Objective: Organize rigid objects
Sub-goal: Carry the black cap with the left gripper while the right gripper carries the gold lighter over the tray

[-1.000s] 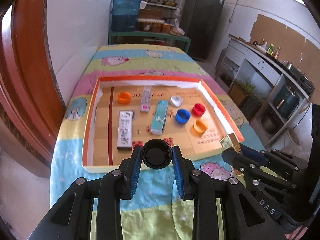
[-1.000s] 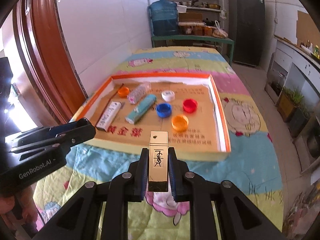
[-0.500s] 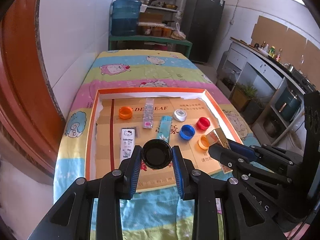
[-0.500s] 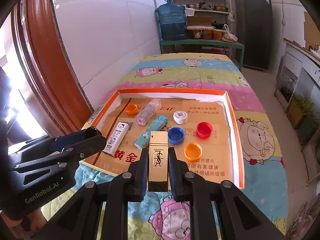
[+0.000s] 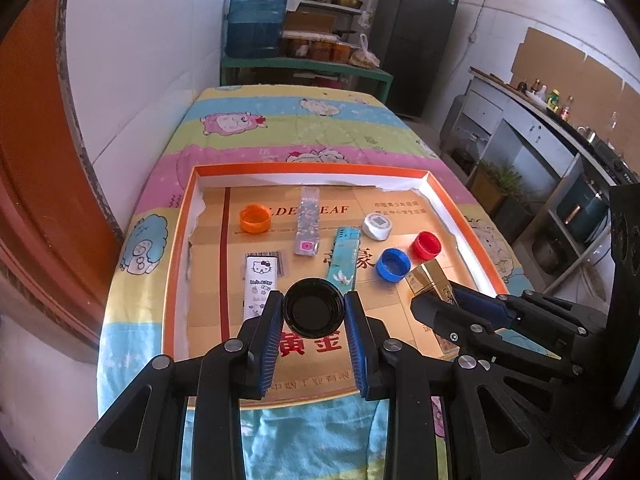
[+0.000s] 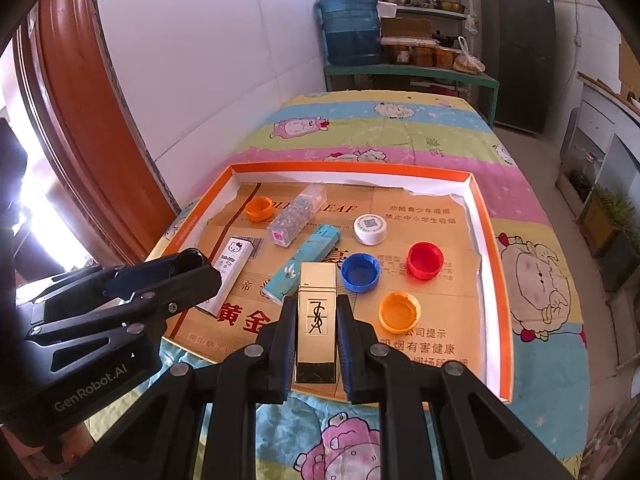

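Now, left tool (image 5: 314,309): blue pads clamped on a black bottle cap (image 5: 314,307), its hollow side facing the camera, held above the near end of the tray.
Right tool (image 6: 316,322): closed tight on a gold YSL lighter (image 6: 316,320), held lengthwise between the pads over the tray's near edge.
Tool spacing: side by side, near each other but apart.
Tray (image 6: 503,280): shallow, orange-rimmed, lined with printed cardboard, lying on the worktop.
Long items in tray: a Hello Kitty lighter (image 5: 261,276) at the left, a clear glittery lighter (image 5: 307,220) farther back, a teal lighter (image 5: 343,256) beside it, all lying flat.
Caps in tray: an orange cap (image 5: 255,219) at the far left, a white cap (image 5: 377,225), a blue cap (image 5: 393,265) and a red cap (image 5: 426,245) close together, and a second orange cap (image 6: 399,312) just right of the gold lighter.
Worktop (image 6: 400,128): covered by a striped cartoon cloth.
Background: a blue water jug (image 6: 352,28) on a green shelf against the far wall.
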A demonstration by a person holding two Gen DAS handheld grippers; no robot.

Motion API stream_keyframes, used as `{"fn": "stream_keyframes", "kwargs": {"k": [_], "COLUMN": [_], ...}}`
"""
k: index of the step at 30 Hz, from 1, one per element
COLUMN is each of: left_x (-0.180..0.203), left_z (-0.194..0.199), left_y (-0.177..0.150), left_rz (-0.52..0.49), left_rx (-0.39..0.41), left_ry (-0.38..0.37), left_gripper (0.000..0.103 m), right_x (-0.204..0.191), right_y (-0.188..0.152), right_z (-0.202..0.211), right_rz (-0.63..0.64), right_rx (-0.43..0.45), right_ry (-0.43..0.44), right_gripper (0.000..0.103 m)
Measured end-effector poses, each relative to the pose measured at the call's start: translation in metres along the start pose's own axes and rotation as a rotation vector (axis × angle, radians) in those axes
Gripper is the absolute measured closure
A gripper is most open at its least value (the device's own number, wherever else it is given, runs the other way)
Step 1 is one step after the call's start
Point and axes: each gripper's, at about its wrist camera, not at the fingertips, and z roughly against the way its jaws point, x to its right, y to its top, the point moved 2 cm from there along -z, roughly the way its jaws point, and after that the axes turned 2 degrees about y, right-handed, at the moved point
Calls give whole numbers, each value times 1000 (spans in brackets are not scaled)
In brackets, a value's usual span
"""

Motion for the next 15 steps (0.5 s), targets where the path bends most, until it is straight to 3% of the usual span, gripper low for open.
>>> {"fn": "stream_keyframes", "kwargs": {"k": [15], "left_x": [-4], "left_z": [-25], "left_y": [4], "left_rz": [9], "left_rx": [-35], "left_ry": [1], "left_gripper": [72], "right_x": [5], "right_y": [0], "right_z": [-17], "right_rz": [-7], "right_rx": [-22], "right_ry": [2], "right_gripper": [84]}}
